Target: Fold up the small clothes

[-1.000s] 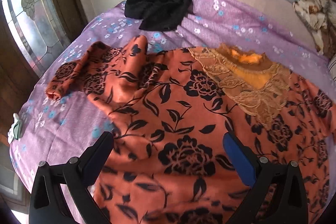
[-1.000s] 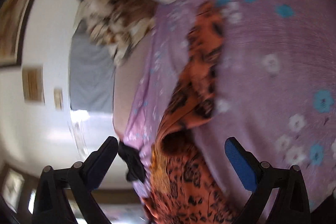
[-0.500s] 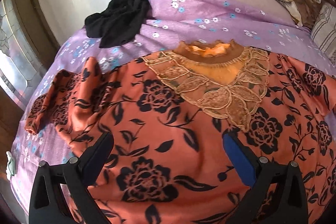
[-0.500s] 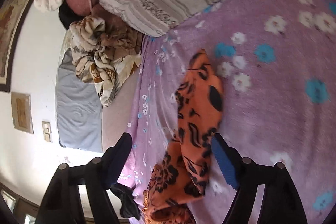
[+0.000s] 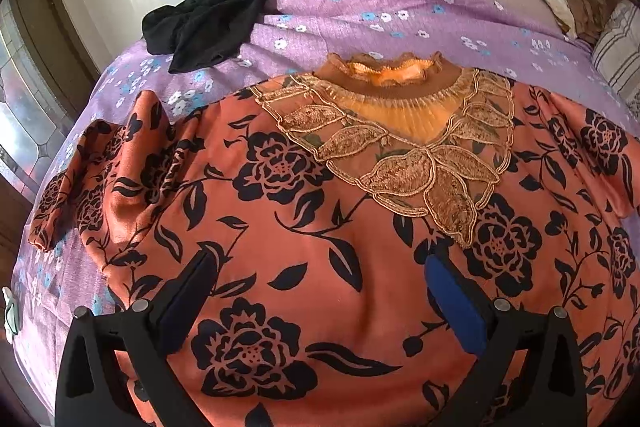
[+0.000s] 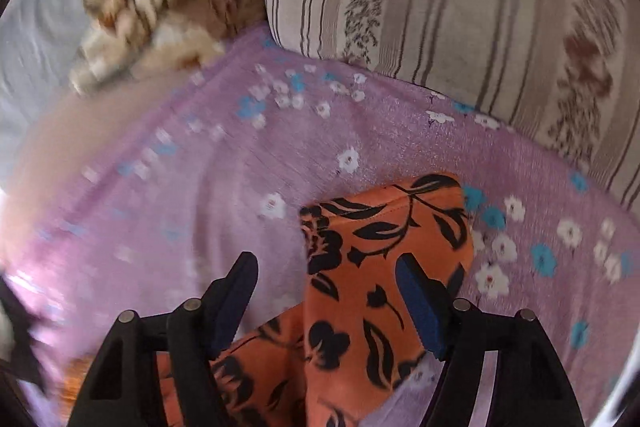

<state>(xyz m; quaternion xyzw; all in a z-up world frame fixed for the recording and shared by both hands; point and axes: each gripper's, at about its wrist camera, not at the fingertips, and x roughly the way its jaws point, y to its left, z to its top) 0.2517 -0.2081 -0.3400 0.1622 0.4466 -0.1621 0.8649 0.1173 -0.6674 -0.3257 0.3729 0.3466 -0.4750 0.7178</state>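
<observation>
Orange floral blouse [image 5: 320, 247] is spread flat for folding; left gripper [image 5: 320, 303] jaws released, right gripper [image 6: 326, 301] jaws closing around its sleeve [image 6: 384, 247] at lower centre, not yet gripped.

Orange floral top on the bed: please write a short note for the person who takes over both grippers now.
Left gripper: open, over the body of the orange floral top, holding nothing.
Right gripper: closing, sleeve between its fingers, not gripped yet.
Top lies spread face up on the purple bedsheet; black garment bunched beyond it.
Done: top spread out. No fold is visible.
Left: fold sleeves in, fold body, then the black garment.
</observation>
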